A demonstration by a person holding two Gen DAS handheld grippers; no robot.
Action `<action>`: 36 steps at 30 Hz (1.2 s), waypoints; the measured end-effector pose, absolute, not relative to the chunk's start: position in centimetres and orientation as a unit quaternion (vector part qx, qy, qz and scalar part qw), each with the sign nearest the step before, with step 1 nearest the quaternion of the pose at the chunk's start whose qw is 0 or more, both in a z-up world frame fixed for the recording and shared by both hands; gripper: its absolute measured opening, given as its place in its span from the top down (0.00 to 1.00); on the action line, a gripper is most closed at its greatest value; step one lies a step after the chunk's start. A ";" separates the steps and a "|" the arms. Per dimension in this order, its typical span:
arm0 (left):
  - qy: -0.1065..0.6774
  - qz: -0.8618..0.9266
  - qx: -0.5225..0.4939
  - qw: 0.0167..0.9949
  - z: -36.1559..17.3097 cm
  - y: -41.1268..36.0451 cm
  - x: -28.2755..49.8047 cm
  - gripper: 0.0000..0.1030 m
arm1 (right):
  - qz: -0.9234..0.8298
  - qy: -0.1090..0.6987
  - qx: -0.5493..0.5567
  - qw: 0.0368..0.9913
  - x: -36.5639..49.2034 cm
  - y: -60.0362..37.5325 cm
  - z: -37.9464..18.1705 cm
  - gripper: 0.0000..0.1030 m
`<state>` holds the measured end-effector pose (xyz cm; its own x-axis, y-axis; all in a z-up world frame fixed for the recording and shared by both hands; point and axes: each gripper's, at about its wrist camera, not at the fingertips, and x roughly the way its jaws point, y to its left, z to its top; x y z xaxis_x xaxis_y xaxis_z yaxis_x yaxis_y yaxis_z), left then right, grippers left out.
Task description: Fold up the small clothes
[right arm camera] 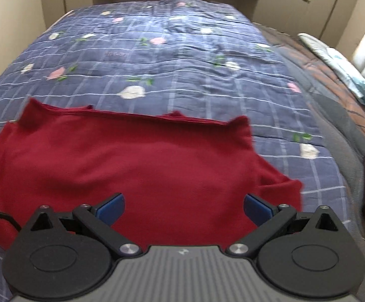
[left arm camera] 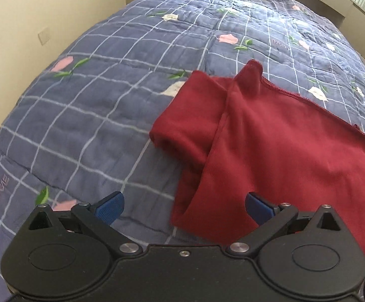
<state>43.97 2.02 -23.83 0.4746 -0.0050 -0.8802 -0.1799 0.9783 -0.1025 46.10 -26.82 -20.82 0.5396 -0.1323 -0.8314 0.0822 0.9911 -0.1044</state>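
The red garment [left arm camera: 270,136] lies flat on the bed's quilt [left arm camera: 94,105], its long axis running between both hands. The left hand-held gripper [left arm camera: 183,207] gapes wide and empty at its sleeve end; the right hand-held gripper [right arm camera: 183,207], equally wide, hangs over the body.

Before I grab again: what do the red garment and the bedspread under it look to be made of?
Red garment: soft matte knit, perhaps fleece or cotton jersey; it drapes limply, the folded sleeve rolls thickly, and the hem shows stitching.
Bedspread: thin quilted woven fabric, probably cotton; puckered stitch lines, printed grid and flowers, faint sheen.
Exact fibres cannot be told.
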 end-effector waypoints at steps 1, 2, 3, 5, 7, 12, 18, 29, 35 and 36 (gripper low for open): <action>0.509 0.050 -0.093 0.854 -24.0 2.1 43.8 0.01 | -0.057 0.480 -0.027 0.875 46.3 -26.3 -21.0 0.00; 0.509 0.050 -0.093 0.854 -24.0 2.1 43.7 0.01 | -0.055 0.483 -0.028 0.874 46.5 -26.0 -21.2 0.00; 0.510 0.052 -0.091 0.854 -24.2 2.1 43.7 0.01 | -0.052 0.485 -0.031 0.872 46.6 -25.5 -21.4 0.00; 0.510 0.059 -0.086 0.854 -24.5 2.1 43.7 0.01 | -0.046 0.488 -0.039 0.871 46.8 -24.7 -21.9 0.00; 0.507 0.062 -0.089 0.855 -24.7 2.3 43.8 0.01 | -0.043 0.491 -0.041 0.869 47.0 -24.3 -22.5 0.00; 0.508 0.069 -0.104 0.853 -25.4 2.6 44.4 0.01 | -0.042 0.498 -0.036 0.865 47.4 -24.0 -23.6 0.00; 0.511 0.060 -0.115 0.850 -26.0 2.1 44.9 0.01 | -0.045 0.515 -0.039 0.855 47.6 -24.2 -25.1 0.00; 0.533 0.053 -0.123 0.836 -27.4 1.7 45.7 0.01 | -0.044 0.505 -0.054 0.861 46.9 -23.9 -27.2 0.00; 0.537 0.048 -0.125 0.833 -27.7 1.8 45.9 0.00 | -0.054 0.444 -0.059 0.892 44.6 -23.5 -28.1 0.00; 0.537 0.047 -0.126 0.833 -27.7 1.9 45.9 0.00 | -0.058 0.438 -0.057 0.895 44.4 -23.5 -28.2 0.00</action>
